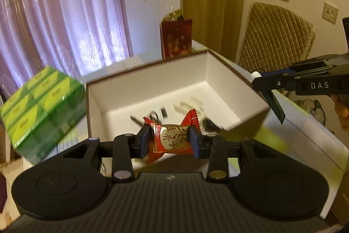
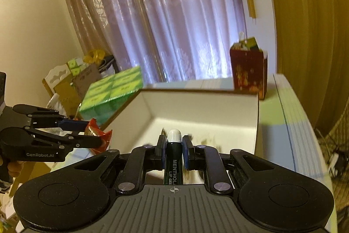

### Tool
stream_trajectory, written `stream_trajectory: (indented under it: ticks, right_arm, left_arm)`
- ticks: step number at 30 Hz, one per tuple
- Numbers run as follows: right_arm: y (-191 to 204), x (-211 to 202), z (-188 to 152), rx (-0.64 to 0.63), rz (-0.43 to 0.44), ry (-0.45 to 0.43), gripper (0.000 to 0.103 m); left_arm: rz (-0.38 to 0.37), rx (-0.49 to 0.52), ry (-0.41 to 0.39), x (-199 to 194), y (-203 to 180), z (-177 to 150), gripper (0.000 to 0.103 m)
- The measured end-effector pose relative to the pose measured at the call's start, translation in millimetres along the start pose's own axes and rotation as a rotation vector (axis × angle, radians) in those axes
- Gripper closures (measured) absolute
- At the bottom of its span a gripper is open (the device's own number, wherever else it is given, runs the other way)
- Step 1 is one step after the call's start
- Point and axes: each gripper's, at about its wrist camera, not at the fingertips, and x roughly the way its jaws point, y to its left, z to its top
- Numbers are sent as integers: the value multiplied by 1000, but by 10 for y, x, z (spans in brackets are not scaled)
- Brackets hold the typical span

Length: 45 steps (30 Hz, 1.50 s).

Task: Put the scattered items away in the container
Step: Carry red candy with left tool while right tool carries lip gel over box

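**Two grippers loaded, both poised at the open box**

Two items held, one per gripper. Left gripper: jaws pinched on a red and gold wrapped candy, blue pads pressing its two sides, twisted wrapper ends sticking out above and below. Held just above the near rim of the white open box, which stands on the pale table. Seen again from the right wrist view at far left, left gripper with the candy near the box's left wall, apart from it.

Right gripper: jaws clamped on a dark green lip gel tube with a white ribbed cap, cap pointing forward over the near edge of the box. From the left wrist view, right gripper reaching in from the right, white cap showing at its tip above the box's right wall, the tube slanting down below the fingers.

Inside the box, several small dark items on the floor, too blurred to tell apart.

Beside the box's left wall, a green multipack of small boxes. Behind the box, at the table's far end, a red gift bag. Pink curtains across the back; a quilted chair back at right.
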Motion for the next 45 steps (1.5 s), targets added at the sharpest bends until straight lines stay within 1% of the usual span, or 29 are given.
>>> stream_trajectory:
  ticks: [3,9,13,17,20,25,29,34,38,40,45]
  right_arm:
    - [-77,166,164,-20,-8,4,85]
    - [-235,517,330,-71,-23,41,85]
    - [-337,808,382,-131,-34,79,85]
    - [-399,1121,389,-222,-40,123,85]
    - [-460,1369,393,-285,-41,155,85]
    - [-551,1721,369,-351,-34,201,85]
    - [-586,1923,372,-392,-22,229,85]
    - [-627,2139,388,-412,-10,259,85]
    - [-659,2281,427,-430,-6,289,85]
    - [-687,2325,452,-432,-5,303,85]
    - [-705,2392,480,-435,15,330,85]
  left_arm:
    - [4,3,-15,108,72,179,70]
    - [13,1,-2,430,223,428,70]
    - [26,11,22,710,316,536,70]
    - [44,11,64,1056,428,617,70]
    - [49,6,91,1304,507,642,70]
    - [64,-8,143,1692,609,634,70]
    - [68,-27,171,1957,684,638,70]
    - [65,-45,209,2241,723,599,69]
    - [52,-50,232,2388,729,574,67]
    - [65,-43,245,2434,728,557,66]
    - [69,-63,243,2416,796,548,65]
